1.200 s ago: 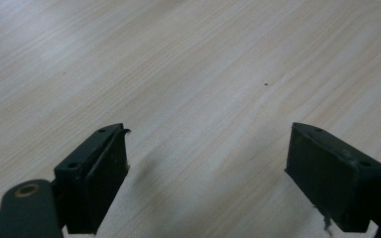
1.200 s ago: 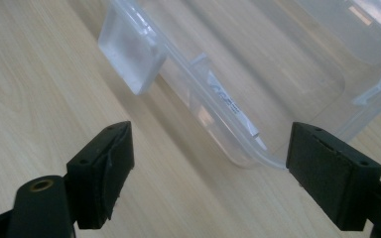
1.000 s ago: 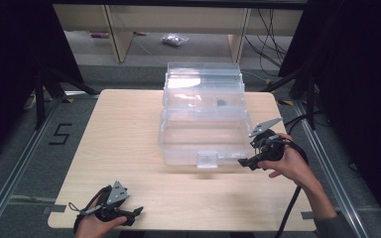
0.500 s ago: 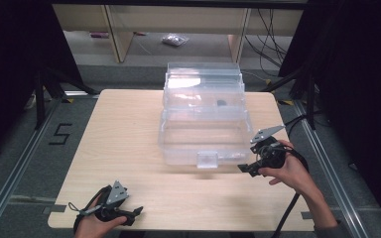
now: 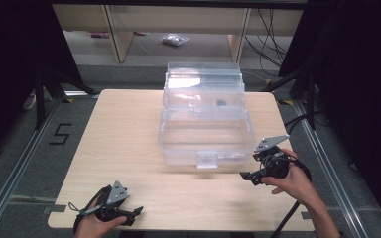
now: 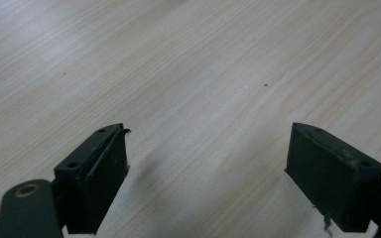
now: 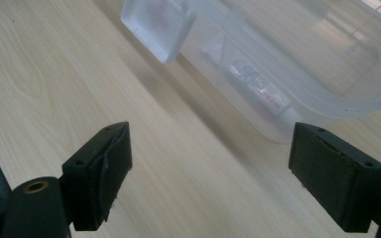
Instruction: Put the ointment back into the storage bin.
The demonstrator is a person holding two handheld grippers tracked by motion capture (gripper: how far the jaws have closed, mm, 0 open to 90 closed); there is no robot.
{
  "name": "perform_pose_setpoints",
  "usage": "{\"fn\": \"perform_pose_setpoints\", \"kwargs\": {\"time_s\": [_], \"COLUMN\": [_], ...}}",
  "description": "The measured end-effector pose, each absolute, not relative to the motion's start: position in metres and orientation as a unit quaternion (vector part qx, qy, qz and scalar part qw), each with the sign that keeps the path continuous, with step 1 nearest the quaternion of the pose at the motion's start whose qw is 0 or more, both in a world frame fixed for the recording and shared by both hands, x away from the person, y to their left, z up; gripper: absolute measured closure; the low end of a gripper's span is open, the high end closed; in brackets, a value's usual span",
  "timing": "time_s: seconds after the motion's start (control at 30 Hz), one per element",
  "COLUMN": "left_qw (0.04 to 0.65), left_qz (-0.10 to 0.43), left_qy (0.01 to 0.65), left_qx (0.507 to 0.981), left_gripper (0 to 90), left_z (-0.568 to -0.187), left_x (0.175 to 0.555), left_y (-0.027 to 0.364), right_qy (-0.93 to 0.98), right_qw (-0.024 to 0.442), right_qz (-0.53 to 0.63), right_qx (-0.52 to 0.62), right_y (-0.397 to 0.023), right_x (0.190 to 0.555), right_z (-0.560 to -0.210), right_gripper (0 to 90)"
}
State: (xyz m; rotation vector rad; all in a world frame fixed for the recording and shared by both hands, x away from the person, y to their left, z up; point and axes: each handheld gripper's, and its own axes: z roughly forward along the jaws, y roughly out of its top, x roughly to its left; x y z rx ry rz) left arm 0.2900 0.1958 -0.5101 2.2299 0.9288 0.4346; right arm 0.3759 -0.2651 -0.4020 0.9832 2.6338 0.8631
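Note:
A clear plastic box (image 5: 204, 115) stands mid-table with its lid raised at the back and a latch tab (image 5: 207, 159) on its front wall. My right gripper (image 5: 247, 177) rests open on the table just off the box's front right corner. In the right gripper view the jaws (image 7: 211, 173) stand wide apart, with the latch tab (image 7: 157, 25) and box wall (image 7: 287, 74) ahead. My left gripper (image 5: 135, 213) lies open near the table's front left edge, and its own view has the jaws (image 6: 206, 171) apart over bare wood.
The wooden table (image 5: 124, 134) stands on a grey floor with a "5" marked (image 5: 60, 134) at the left. Shelving (image 5: 114, 29) and a small bag (image 5: 174, 39) lie beyond the far edge. Cables (image 5: 297, 134) run at the right.
My right gripper has drawn back toward the front of the table, away from the box's right corner. The left gripper has stayed put.

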Motion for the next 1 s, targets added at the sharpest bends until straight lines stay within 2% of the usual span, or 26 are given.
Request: {"fn": "perform_pose_setpoints", "kwargs": {"time_s": [0.37, 0.4, 0.9, 1.0], "left_qw": [0.335, 0.337, 0.333, 0.335], "left_qz": [0.166, 0.167, 0.166, 0.167], "left_qy": [0.356, 0.358, 0.352, 0.355], "left_qx": [0.856, 0.855, 0.859, 0.856], "left_gripper": [15.8, 15.8, 15.8, 15.8], "left_z": [-0.51, -0.51, -0.51, -0.51], "left_x": [0.29, 0.29, 0.29, 0.29], "left_y": [0.196, 0.195, 0.196, 0.196], "right_qy": [0.89, 0.888, 0.888, 0.888], "right_qw": [0.101, 0.113, 0.096, 0.105], "right_qz": [0.292, 0.295, 0.295, 0.3], "right_qx": [0.334, 0.334, 0.339, 0.332], "right_y": [-0.266, -0.266, -0.266, -0.267], "right_x": [0.366, 0.366, 0.356, 0.354], "right_z": [-0.411, -0.413, -0.421, -0.424], "right_gripper": [17.4, 17.4, 17.3, 17.3]}}
